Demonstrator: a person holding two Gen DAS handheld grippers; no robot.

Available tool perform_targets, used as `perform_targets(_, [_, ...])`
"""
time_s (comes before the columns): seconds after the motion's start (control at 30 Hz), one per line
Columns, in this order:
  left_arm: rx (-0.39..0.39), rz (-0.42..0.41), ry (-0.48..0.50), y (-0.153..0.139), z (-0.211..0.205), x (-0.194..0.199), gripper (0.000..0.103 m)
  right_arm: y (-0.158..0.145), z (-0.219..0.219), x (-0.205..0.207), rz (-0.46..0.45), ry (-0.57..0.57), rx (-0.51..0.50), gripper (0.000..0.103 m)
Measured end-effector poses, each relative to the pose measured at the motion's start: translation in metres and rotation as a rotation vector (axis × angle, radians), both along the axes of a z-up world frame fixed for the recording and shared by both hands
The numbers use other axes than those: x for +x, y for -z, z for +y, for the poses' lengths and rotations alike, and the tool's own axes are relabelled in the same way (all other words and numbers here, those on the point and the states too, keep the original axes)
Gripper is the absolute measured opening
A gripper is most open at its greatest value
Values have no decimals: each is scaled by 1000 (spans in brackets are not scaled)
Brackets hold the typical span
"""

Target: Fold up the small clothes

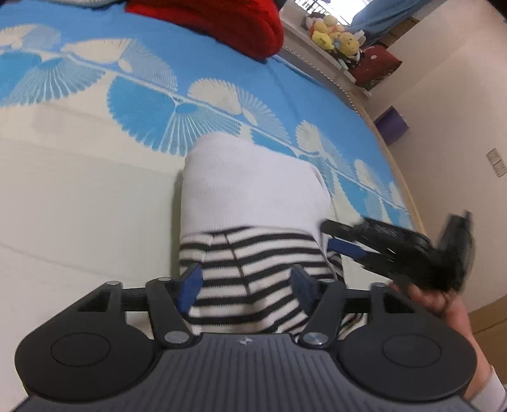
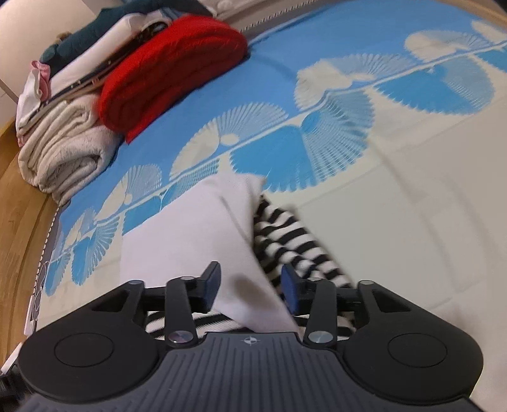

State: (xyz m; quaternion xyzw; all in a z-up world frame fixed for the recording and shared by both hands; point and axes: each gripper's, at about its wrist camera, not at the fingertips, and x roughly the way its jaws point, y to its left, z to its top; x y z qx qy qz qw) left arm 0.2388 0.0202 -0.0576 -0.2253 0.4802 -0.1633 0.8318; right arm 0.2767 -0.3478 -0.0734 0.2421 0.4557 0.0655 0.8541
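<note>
Here two tools hang over one small garment [image 1: 253, 196] lying on the bed [image 1: 79, 190]: a smooth white ribbed half and a black-and-white striped knit half. The left tool [image 1: 245, 283] stands wide apart above the stripes, gripping nothing. The right tool [image 2: 250, 282] is parted too, straddling the white fold without pinching it. One red knitted bundle [image 2: 171, 69] lies far ahead

I am in a home bedroom. Under my claws spreads a bed [image 1: 95, 196] with a blue-and-cream fan-patterned cover. At upper left of my right view sit folded clothes [image 2: 73, 152] and a red knit [image 2: 171, 69]. At upper right of my left view, plush toys [image 1: 336, 35] crowd a sill by a curtain [image 1: 377, 16].
</note>
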Motion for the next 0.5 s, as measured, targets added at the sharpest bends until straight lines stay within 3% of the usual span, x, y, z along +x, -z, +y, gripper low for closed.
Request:
perform_targets(0.13, [-5, 67, 11, 21, 5, -3, 79, 16, 9, 13, 38, 32, 16, 45])
perform_targets(0.17, [-5, 98, 8, 29, 6, -2, 79, 18, 10, 14, 34, 35, 27, 36])
perform_targets(0.2, [-10, 124, 5, 36, 6, 0, 79, 17, 10, 14, 26, 33, 41, 13])
perform_targets(0.23, [-9, 144, 6, 39, 7, -4, 79, 13, 10, 12, 4, 32, 45, 4])
perform_targets(0.3, [15, 166, 12, 45, 1, 2, 81, -2, 5, 6, -81, 38, 66, 4])
perform_targets(0.4, [40, 129, 78, 43, -13, 8, 85, -30, -21, -12, -253, 104, 194, 3])
perform_targets(0.47, [90, 98, 130, 40, -23, 9, 85, -35, -32, -17, -261, 137, 136, 3])
perform_targets(0.5, [147, 88, 167, 42, -29, 8, 86, -31, -35, -15, -214, 156, 72, 3])
